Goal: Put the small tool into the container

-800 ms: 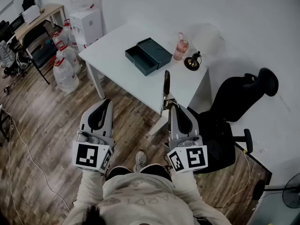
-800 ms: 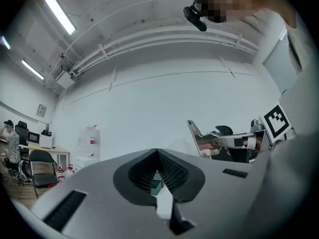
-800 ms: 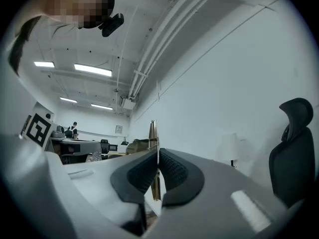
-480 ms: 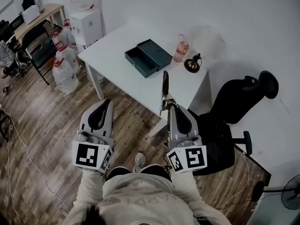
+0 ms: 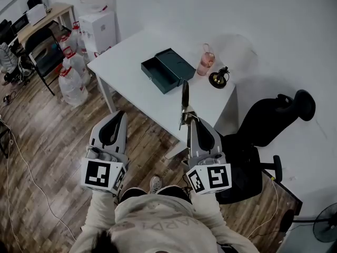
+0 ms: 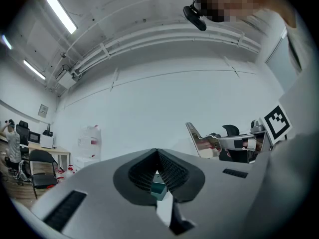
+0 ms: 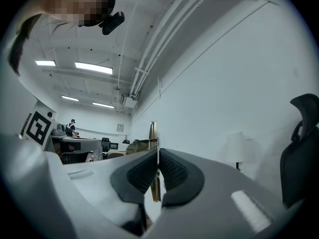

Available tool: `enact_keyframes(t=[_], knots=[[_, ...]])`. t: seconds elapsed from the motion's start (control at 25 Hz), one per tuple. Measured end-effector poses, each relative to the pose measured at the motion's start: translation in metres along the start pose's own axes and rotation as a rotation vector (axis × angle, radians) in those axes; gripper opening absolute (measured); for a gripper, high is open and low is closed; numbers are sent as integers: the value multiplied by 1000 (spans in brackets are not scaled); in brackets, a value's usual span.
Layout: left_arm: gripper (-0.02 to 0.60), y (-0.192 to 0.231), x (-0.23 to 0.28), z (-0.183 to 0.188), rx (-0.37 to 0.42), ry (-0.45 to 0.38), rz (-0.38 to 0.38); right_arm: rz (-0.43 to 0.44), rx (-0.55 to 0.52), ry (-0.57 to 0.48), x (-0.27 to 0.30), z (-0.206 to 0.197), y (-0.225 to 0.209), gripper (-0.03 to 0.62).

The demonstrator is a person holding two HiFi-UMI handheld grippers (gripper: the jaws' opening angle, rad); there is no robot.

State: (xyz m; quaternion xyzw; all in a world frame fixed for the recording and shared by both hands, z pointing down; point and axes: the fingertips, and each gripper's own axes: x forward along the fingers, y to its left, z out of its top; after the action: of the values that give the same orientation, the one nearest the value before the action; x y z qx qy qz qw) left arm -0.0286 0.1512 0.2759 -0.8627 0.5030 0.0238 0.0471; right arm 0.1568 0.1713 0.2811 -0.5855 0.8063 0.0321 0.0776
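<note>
Desk (image 5: 131, 67) and container (image 5: 167, 70) have slid slightly nearer the grippers in the head view since the earlier frame, and the chair (image 5: 274, 120) has shifted too. It reads as the person closing in. Both grippers sit in the same spot in frame, grip unchanged.

Right gripper (image 5: 188, 119): jaws clamped on the small tool (image 5: 185, 96), a thin flat blade. In the right gripper view it is edge-on between the pads, sticking out above and below them. Its long axis rises out of the jaws and leans forward, with the tip over the near desk edge.

Container: open dark teal box lying on the desk, ahead of the right jaws and a little to their left, beyond the tool tip, not touching it. Bottle (image 5: 205, 62) is just beyond, to the right.

Left gripper (image 5: 116, 117): jaws together, nothing between; the box shows past them, ahead and to their right.

Right hand is nearer the box and has the tool. Judgement: carry stage. Next, reach forward and slightly left, then lower the tool into the box.
</note>
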Motion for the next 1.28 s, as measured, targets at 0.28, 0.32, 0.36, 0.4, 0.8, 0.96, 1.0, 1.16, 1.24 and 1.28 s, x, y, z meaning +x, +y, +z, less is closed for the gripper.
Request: enact_keyframes(t=[0.28, 0.32, 0.36, 0.4, 0.8, 0.96, 1.0, 1.16, 1.24, 1.28], knots=[[3, 3, 25, 1, 7, -9, 17, 19, 21, -5, 23, -3, -18, 17], [4, 2, 29, 1, 8, -11, 21, 24, 22, -7, 27, -3, -21, 17], [4, 1, 33, 0, 9, -12, 25, 30, 22, -9, 29, -3, -25, 17], [3, 1, 37, 0, 10, -12, 29, 35, 22, -11, 32, -4, -28, 17], [3, -11, 69, -9, 21, 1, 66, 90, 50, -22, 58, -13, -56, 17], [3, -9, 78, -7, 27, 1, 81, 100, 65, -31, 67, -15, -64, 15], [3, -8, 81, -8, 28, 2, 83, 100, 69, -32, 70, -15, -66, 15], [3, -4, 94, -10, 32, 8, 81, 94, 77, -28, 83, -19, -74, 15], [4, 0, 99, -11, 32, 9, 77, 91, 76, -28, 90, -20, -75, 15], [3, 3, 102, -12, 31, 9, 75, 89, 75, -28, 94, -20, -75, 15]])
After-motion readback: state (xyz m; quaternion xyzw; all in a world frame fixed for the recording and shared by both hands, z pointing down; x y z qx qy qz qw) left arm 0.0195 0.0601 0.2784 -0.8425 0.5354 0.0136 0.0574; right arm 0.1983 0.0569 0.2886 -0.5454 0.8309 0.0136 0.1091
